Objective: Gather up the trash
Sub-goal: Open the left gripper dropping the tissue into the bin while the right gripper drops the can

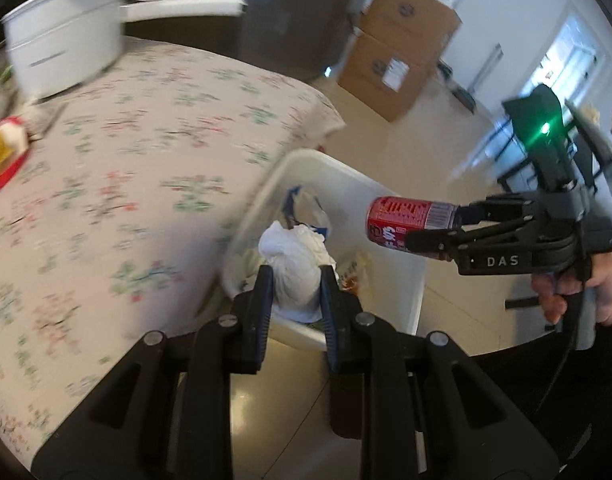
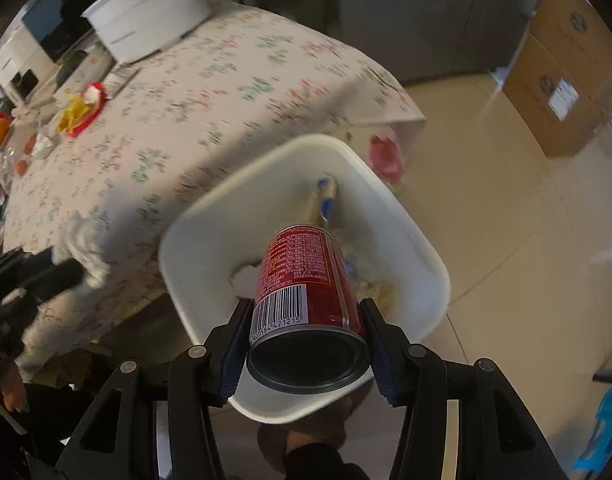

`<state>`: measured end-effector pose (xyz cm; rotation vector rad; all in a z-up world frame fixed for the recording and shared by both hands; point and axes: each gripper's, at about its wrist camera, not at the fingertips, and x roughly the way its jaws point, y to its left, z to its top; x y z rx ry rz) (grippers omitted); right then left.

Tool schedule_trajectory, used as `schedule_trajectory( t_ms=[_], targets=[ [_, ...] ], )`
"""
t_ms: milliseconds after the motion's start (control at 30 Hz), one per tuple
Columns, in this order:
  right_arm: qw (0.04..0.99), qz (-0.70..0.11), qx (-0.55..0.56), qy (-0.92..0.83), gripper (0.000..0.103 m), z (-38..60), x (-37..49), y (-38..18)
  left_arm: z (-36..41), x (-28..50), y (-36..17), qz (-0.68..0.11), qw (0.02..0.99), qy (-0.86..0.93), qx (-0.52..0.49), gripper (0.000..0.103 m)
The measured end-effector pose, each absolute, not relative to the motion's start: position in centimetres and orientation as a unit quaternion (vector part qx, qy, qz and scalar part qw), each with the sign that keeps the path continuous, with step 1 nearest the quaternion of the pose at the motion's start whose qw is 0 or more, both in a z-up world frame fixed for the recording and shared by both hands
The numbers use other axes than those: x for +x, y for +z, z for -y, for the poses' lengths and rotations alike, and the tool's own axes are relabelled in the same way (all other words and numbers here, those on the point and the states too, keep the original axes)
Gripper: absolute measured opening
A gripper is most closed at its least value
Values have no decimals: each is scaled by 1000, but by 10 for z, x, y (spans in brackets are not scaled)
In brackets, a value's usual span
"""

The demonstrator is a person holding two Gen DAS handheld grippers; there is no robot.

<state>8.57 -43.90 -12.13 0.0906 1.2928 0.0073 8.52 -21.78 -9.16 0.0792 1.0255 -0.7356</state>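
My left gripper (image 1: 297, 280) is shut on a crumpled white tissue (image 1: 294, 252), which hangs over the near rim of a white trash bin (image 1: 345, 172) on the floor beside the table. Paper scraps and a wrapper lie inside the bin. My right gripper (image 2: 304, 312) is shut on a red can (image 2: 306, 276), pointing down over the bin (image 2: 210, 216). In the left wrist view the red can (image 1: 409, 220) sits sideways in the right gripper (image 1: 437, 228) above the bin's right side. In the right wrist view the tissue (image 2: 88, 248) shows blurred at the left in the left gripper (image 2: 66, 276).
A table with a flowered cloth (image 1: 126, 160) stands left of the bin. It carries a white handled pot (image 1: 66, 48) and a red plate with yellow scraps (image 1: 2, 152). Stacked cardboard boxes (image 1: 397, 48) stand on the tiled floor behind. A hand (image 1: 609, 288) holds the right gripper.
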Motion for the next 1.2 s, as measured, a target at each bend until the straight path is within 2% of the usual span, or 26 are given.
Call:
schedule_trajectory(
  t_ms=[367, 400, 533, 733, 1133, 1200],
  targets=[
    [789, -612, 47, -8, 54, 450, 83, -128, 238, 99, -123, -496, 796, -344, 53, 26],
    [789, -612, 48, -10, 54, 450, 83, -128, 236, 98, -120, -493, 797, -344, 53, 29],
    [786, -616, 49, -15, 54, 450, 85, -130, 223, 93, -107, -478, 808, -342, 48, 65],
    [782, -623, 36, -21, 54, 442, 95, -134, 176, 88, -81, -460, 834, -302, 40, 82],
    [762, -646, 17, -35, 55, 416, 116, -150, 57, 93, -49, -444, 878, -179, 18, 89],
    [760, -648, 18, -36, 55, 414, 120, -150, 42, 93, -46, -440, 883, -163, 19, 93]
  ],
)
